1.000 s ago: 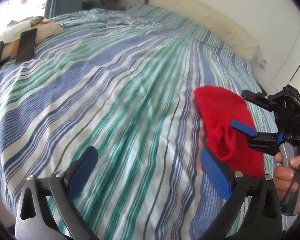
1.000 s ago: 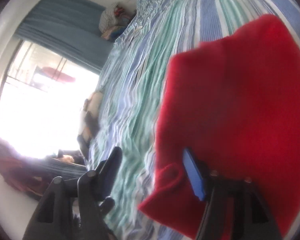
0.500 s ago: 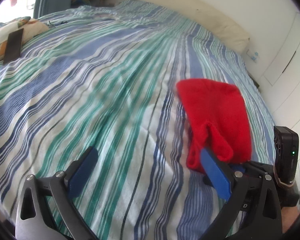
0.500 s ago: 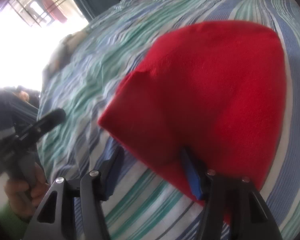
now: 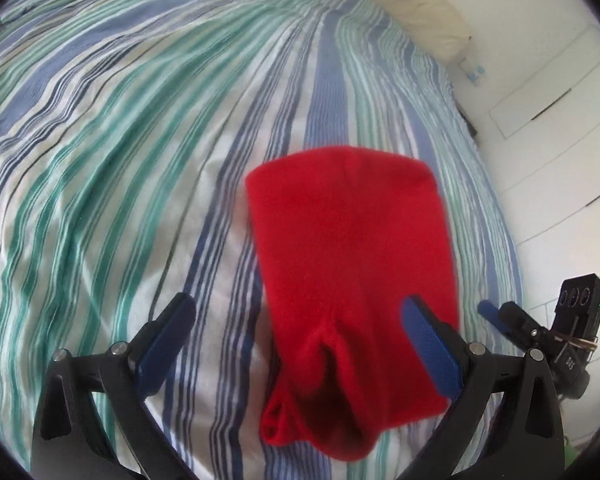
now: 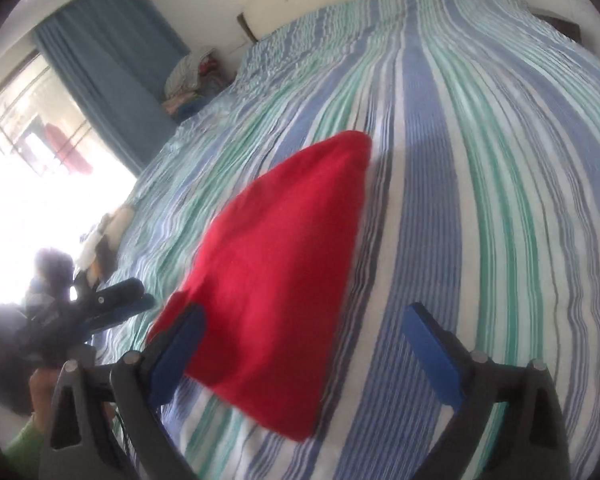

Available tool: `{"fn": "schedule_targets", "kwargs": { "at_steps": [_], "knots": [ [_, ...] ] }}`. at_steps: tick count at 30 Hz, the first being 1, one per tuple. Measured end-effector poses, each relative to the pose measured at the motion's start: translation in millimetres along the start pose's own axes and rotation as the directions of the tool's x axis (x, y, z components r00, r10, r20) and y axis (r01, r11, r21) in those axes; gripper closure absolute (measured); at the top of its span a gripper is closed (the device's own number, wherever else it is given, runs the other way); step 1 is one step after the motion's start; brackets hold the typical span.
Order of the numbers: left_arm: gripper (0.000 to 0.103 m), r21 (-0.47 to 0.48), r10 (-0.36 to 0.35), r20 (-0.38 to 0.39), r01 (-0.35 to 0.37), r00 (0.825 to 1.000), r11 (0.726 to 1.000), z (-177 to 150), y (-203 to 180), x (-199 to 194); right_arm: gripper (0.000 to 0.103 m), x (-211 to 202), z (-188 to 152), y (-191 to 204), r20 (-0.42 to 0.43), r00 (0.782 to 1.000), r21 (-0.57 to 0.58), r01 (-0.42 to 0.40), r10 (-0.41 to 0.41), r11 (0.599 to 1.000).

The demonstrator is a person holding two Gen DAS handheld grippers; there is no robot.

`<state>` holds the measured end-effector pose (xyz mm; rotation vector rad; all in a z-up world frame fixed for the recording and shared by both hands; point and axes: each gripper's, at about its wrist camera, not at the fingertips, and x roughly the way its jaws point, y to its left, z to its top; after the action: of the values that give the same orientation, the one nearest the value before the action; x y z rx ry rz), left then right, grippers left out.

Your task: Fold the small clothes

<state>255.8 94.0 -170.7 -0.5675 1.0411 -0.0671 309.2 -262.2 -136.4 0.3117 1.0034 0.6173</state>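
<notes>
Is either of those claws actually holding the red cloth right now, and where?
Nothing is held. The red cloth lies on the bed. The left claw is open around its near end; the right claw is opening, pads off it.

Right wrist view. The right gripper [image 6: 302,344] points down over a striped bed [image 6: 480,168], its jaws opening, blue pads wide apart. A red cloth [image 6: 284,272] lies flat on the bed between the fingers, nearer the left finger [image 6: 176,348], which overlaps its near left corner; the right finger [image 6: 432,350] stands clear of it over bare sheet. At far left the left gripper [image 6: 112,300] shows, blurred, a hand [image 6: 40,388] below it. Behind: blue curtain [image 6: 108,76], bright window [image 6: 32,152], a clothes pile [image 6: 192,80].
</notes>
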Motion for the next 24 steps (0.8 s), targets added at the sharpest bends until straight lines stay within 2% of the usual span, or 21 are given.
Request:
{"fn": "schedule_targets", "kwargs": {
  "at_steps": [3,4,6,7,8,9,10,12,15,19,21,23,24],
  "knots": [
    [0.001,0.029,-0.020,-0.090,0.022,0.996,0.999,3.6,-3.8,30.2,0.005,23.3,27.0,-22.4,-0.020,0.999,0.084,-0.035,0.037,0.996],
    [0.001,0.062,0.002,-0.108,0.005,0.994,0.998,0.8,-9.4,38.2,0.005,35.3,31.8,-23.0,-0.025,0.998,0.111,-0.061,0.064,0.992],
    [0.003,0.141,0.062,-0.091,-0.048,0.994,0.989,-8.7,-23.4,44.5,0.007,63.3,28.9,-20.6,-0.043,0.987,0.158,-0.146,0.155,0.977],
    [0.027,0.174,0.065,-0.091,-0.048,0.994,0.984,-13.0,-30.7,45.1,0.021,81.2,21.7,-15.3,-0.079,0.975,0.178,-0.191,0.207,0.965],
    [0.053,0.195,0.033,-0.112,-0.011,0.993,0.981,-16.3,-37.9,45.1,0.037,97.2,13.4,-5.1,-0.131,0.966,0.161,-0.202,0.224,0.966],
    [0.071,0.195,0.020,-0.125,0.005,0.992,0.981,-16.7,-44.2,42.1,0.057,105.5,8.0,8.9,-0.168,0.975,0.081,-0.134,0.146,0.988],
    [0.076,0.206,0.024,-0.112,-0.001,0.993,0.979,-14.6,-51.5,34.9,0.062,104.6,2.9,23.3,-0.157,0.985,0.003,-0.075,0.075,0.997],
    [0.078,0.244,-0.002,-0.080,0.021,0.997,0.970,-4.0,-69.8,15.6,0.067,92.3,10.9,32.7,-0.130,0.989,-0.021,-0.068,0.065,0.997],
    [0.078,0.293,-0.087,-0.011,0.086,0.996,0.952,19.0,-108.6,-23.9,0.069,50.8,38.5,43.4,-0.058,0.995,-0.087,-0.085,0.081,0.993],
    [0.077,0.385,-0.202,0.082,0.156,0.976,0.910,42.2,-170.3,-79.6,0.069,-26.6,89.4,54.3,0.074,0.991,-0.159,-0.103,0.116,0.982],
    [0.076,0.416,-0.241,0.085,0.186,0.967,0.890,42.0,-191.0,-93.9,0.069,-62.4,106.6,65.4,0.124,0.985,-0.203,-0.096,0.122,0.974],
    [0.071,0.438,-0.244,0.061,0.194,0.968,0.878,32.7,-205.9,-89.0,0.068,-91.4,115.4,65.5,0.151,0.981,-0.224,-0.083,0.119,0.971],
    [0.061,0.444,-0.227,0.049,0.183,0.973,0.877,24.4,-209.2,-80.0,0.067,-101.1,115.5,60.8,0.151,0.982,-0.218,-0.082,0.117,0.973]
  ]
}}
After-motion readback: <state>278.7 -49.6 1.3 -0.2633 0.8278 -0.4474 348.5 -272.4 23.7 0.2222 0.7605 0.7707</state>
